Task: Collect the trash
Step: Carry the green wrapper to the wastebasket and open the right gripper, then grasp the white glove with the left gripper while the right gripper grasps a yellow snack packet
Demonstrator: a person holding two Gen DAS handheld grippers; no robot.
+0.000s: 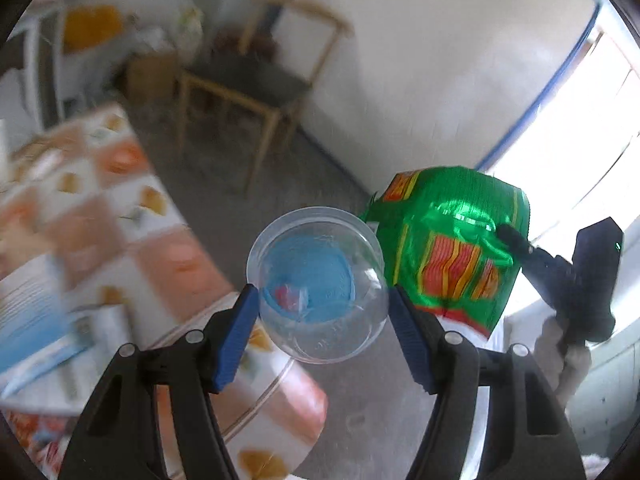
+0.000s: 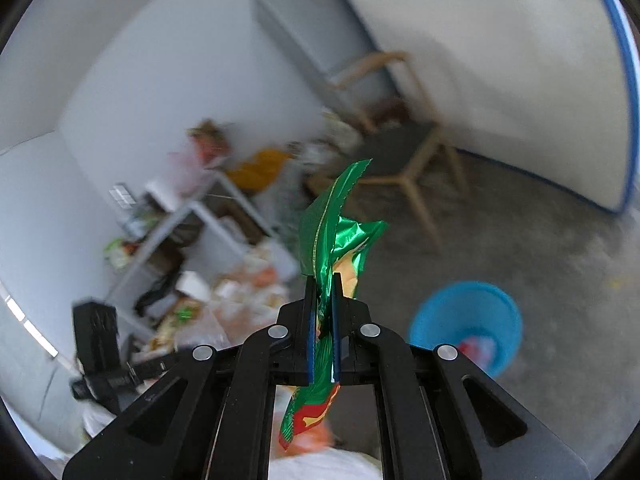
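Note:
My left gripper point(image 1: 322, 300) is shut on a clear plastic cup point(image 1: 320, 286), held by its sides above the floor. Through the cup I see the blue trash bin below. My right gripper point(image 2: 323, 292) is shut on a green foil snack wrapper point(image 2: 340, 236), which sticks up between the fingers and hangs below them. In the left wrist view the same wrapper point(image 1: 452, 244) shows to the right of the cup, with the right gripper point(image 1: 516, 240) behind it. The blue bin point(image 2: 468, 320) stands on the floor at lower right in the right wrist view, with some trash inside.
A table with a patterned cloth point(image 1: 120, 240) is at the left. A wooden chair point(image 1: 256, 88) stands by the wall. A cluttered grey shelf point(image 2: 180, 220) and a grey fridge point(image 2: 316, 28) show in the right wrist view. The floor is grey concrete point(image 2: 540, 248).

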